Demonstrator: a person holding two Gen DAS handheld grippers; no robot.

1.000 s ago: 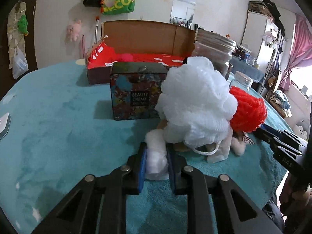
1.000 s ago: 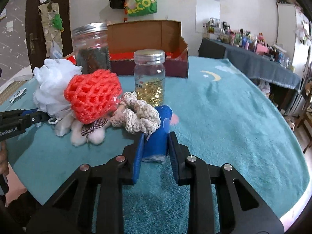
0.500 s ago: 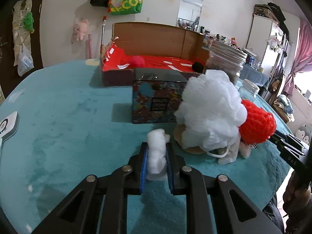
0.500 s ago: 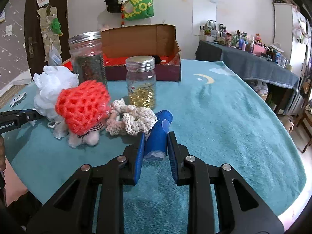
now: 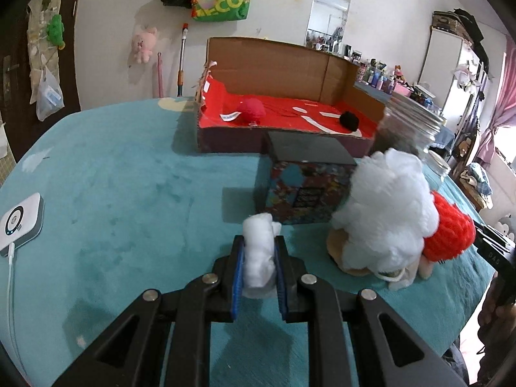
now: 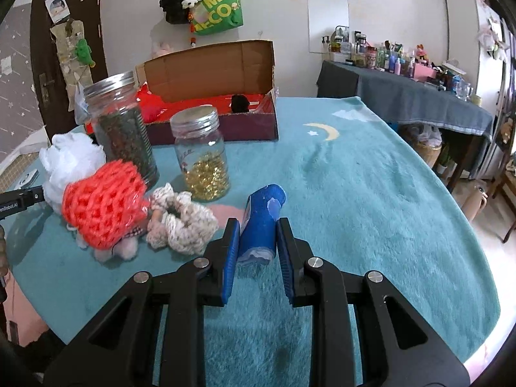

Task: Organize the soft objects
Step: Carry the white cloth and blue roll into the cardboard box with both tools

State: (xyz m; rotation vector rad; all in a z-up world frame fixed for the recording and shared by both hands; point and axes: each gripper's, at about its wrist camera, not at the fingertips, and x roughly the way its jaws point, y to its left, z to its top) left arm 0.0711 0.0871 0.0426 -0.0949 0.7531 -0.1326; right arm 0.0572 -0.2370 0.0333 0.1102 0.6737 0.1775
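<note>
My left gripper [image 5: 258, 248] is shut on a small white fluffy toy [image 5: 259, 251], held above the teal cloth left of the pile. My right gripper [image 6: 258, 229] is shut on a blue soft toy [image 6: 262, 222], held above the cloth. A white mesh puff [image 5: 383, 213] [image 6: 69, 161], a red crocheted ball [image 5: 448, 232] [image 6: 103, 203] and a cream crocheted scrunchie [image 6: 180, 222] lie together on the table. Behind stands an open cardboard box [image 5: 277, 74] [image 6: 209, 64] with a red lining, holding a pink ball [image 5: 250, 111] and a black pompom [image 5: 350, 119] [image 6: 240, 103].
A patterned tin [image 5: 303, 187] stands before the box. A tall dark-filled jar [image 6: 122, 132] and a smaller jar of gold bits [image 6: 201, 154] stand by the pile. A white device [image 5: 19, 219] lies at the left table edge. The teal cloth [image 6: 354, 177] covers the round table.
Both grippers have lifted and drawn back from the pile with their toys. The left one moved left and up, so the box interior now shows.
</note>
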